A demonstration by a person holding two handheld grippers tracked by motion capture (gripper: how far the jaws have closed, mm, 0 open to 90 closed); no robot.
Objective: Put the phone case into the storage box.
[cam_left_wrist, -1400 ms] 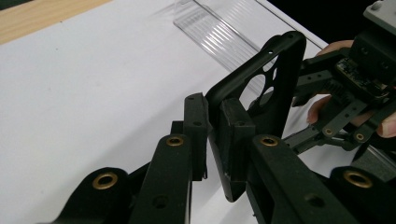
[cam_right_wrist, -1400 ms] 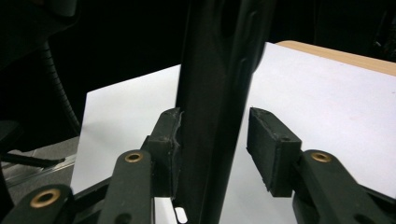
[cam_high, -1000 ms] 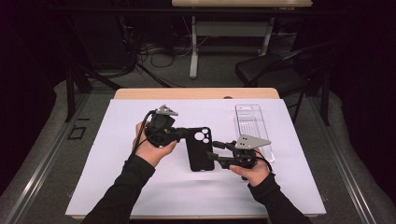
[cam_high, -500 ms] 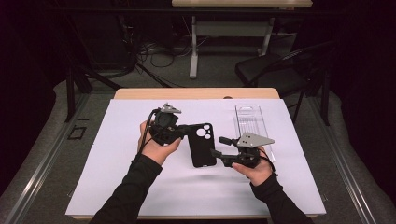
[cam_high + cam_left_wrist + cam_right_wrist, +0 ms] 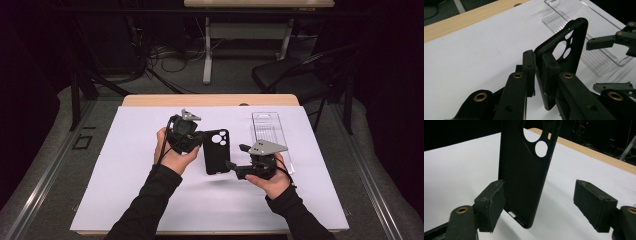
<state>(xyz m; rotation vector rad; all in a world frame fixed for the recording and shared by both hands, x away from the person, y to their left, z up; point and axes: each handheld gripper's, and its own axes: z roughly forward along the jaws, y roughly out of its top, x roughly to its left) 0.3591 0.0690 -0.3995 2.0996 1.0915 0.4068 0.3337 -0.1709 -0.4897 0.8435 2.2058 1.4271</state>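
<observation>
A big white table sits under both grippers. A clear tray lies flat on it, past the right gripper and just beside it. In the left gripper view the tray is behind the case, with the right gripper's open jaws in front of it.

The black phone case is up off the table, between the two grippers. It has round holes near its top end. The left gripper is clamped on one long edge of the case, close to the holes. In the left gripper view its two pads pinch the case wall, one pad on each side.

The right gripper is spread wide apart. It is at the bottom end of the case. In the right gripper view the case stands between the two pads. The left pad is right at the case's edge; I cannot tell if it touches. The other pad is well apart from it.
</observation>
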